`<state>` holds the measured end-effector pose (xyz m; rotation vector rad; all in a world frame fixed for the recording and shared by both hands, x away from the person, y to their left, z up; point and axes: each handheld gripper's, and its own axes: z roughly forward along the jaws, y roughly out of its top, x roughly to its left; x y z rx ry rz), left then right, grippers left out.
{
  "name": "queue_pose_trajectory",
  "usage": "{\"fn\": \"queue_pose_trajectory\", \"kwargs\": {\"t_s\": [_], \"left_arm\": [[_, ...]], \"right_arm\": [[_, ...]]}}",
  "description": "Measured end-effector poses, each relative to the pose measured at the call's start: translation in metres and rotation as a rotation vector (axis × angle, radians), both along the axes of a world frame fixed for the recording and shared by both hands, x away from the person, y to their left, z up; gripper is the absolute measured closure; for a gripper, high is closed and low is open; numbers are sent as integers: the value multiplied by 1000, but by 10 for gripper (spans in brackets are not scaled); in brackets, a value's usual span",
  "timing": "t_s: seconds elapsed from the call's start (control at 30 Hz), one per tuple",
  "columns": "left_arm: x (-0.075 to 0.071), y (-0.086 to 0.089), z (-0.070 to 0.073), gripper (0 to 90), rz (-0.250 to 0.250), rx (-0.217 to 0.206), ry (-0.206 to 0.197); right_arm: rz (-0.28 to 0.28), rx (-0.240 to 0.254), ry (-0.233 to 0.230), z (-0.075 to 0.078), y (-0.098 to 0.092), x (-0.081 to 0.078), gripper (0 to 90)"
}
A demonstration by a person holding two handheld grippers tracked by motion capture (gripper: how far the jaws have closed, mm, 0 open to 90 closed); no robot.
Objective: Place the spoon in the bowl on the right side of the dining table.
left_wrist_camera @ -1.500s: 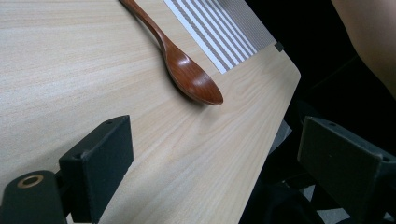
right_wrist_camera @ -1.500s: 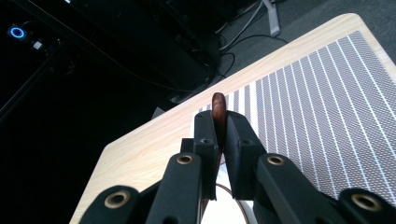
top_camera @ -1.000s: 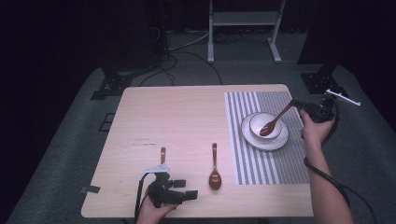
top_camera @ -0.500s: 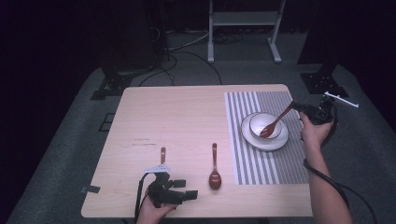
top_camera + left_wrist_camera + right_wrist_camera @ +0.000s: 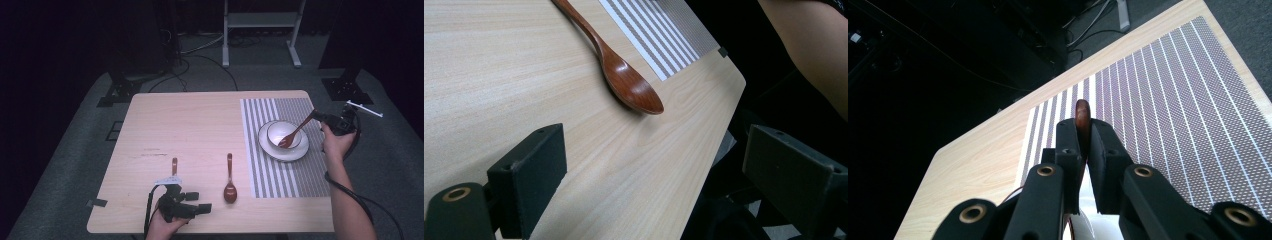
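My right gripper (image 5: 322,119) is shut on the handle end of a brown wooden spoon (image 5: 296,132), at the table's right edge. The spoon slopes down to the left, and its scoop rests inside a white bowl (image 5: 282,131) that stands on a white plate (image 5: 300,152). In the right gripper view the handle tip (image 5: 1082,116) sticks up between the closed jaws of the right gripper (image 5: 1083,137). My left gripper (image 5: 199,201) lies open near the front edge, with nothing between its jaws. A second spoon (image 5: 230,181) (image 5: 624,82) lies just beyond the left gripper (image 5: 654,160). A third spoon (image 5: 174,165) shows its handle behind it.
A grey-and-white striped placemat (image 5: 280,175) covers the right part of the wooden table (image 5: 190,125) under the plate. The table's front right corner (image 5: 729,75) is close to the left gripper. A person's forearm (image 5: 350,200) comes in at the right.
The right hand has sunk very slightly with the spoon, whose scoop stays in the bowl. The left gripper and the two spoons on the table have not moved.
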<state>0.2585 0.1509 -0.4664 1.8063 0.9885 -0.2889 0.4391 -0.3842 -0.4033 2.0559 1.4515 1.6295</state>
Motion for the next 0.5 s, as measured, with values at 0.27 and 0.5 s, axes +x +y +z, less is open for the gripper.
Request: {"fn": "queue_pose_trajectory", "kwargs": {"t_s": [0.27,0.5], "left_arm": [[0,-1,0,93,-1,0,1],[0,0,0,93,0,1,0]], "right_arm": [[5,4,2,-4,3,1,832],[29,41,8,-10,1,2,785]]}}
